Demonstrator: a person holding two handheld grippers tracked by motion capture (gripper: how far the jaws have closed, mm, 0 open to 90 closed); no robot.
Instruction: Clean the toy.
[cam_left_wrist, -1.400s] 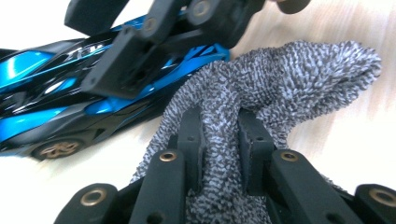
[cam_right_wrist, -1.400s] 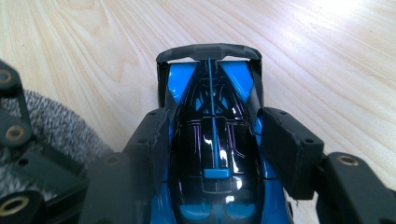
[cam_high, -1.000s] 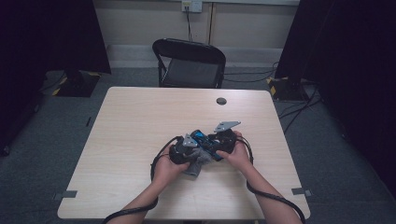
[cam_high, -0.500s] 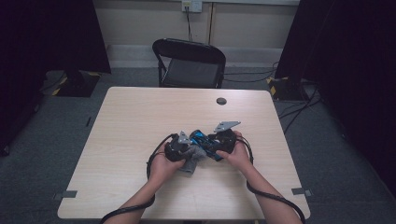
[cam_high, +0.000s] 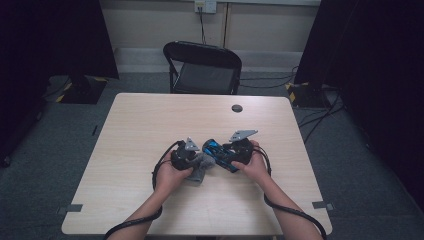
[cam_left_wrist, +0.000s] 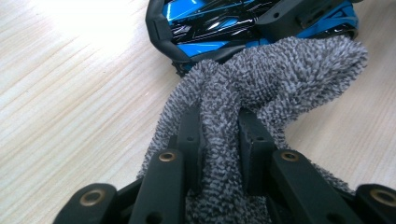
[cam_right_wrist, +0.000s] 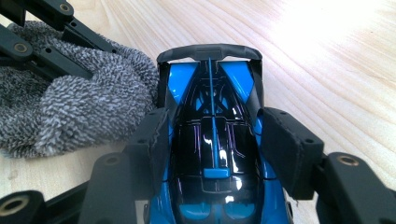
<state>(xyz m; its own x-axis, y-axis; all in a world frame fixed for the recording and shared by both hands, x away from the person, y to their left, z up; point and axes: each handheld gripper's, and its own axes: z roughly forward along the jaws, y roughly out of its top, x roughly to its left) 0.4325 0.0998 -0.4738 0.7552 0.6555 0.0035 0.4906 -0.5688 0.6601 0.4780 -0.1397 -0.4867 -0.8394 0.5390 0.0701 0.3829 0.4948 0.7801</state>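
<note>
Left gripper (cam_left_wrist: 219, 140) clamped on a fold of grey cloth (cam_left_wrist: 275, 79), jaws pinching it tight. Right gripper (cam_right_wrist: 212, 140) clamped on the sides of a blue-black toy car (cam_right_wrist: 212, 154). Cloth touches the car's side. Both sit mid-table (cam_high: 150, 120), a bit toward the near edge, well apart from left and right edges. Wide bare wood toward the far edge; a small dark round piece (cam_high: 237, 108) near that edge. Chair (cam_high: 202, 65) behind the table.
</note>
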